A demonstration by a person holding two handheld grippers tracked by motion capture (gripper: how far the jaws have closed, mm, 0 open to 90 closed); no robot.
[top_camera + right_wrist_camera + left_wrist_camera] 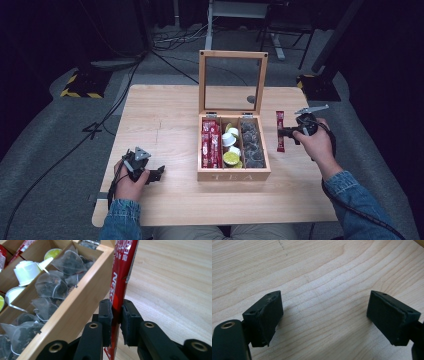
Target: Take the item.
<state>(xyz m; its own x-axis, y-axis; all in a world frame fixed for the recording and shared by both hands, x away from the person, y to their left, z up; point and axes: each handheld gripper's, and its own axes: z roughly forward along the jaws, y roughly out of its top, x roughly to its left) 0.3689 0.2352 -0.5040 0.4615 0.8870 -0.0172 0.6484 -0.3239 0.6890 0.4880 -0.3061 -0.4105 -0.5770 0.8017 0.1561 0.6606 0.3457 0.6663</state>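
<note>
- Right claw (117,312): jaws pinched tight on a red coffee stick sachet (121,272), gripping it partway up; the sachet runs on above and below the pads.
- High view: right claw (286,132) holds the sachet (280,131) just beside the right wall of the wooden tea box (234,174), over the table (160,120). Whether the sachet touches the table, I cannot tell.
- Tea box open, glass lid (232,81) upright. Left compartment: red sachets (210,143). Middle: creamer cups (230,148). Right: pyramid tea bags (251,145).
- Left claw (324,315): jaws spread wide, nothing between them, bare wood beneath.
- High view: left claw (155,174) low over the table's near-left part, well apart from the box.
</note>
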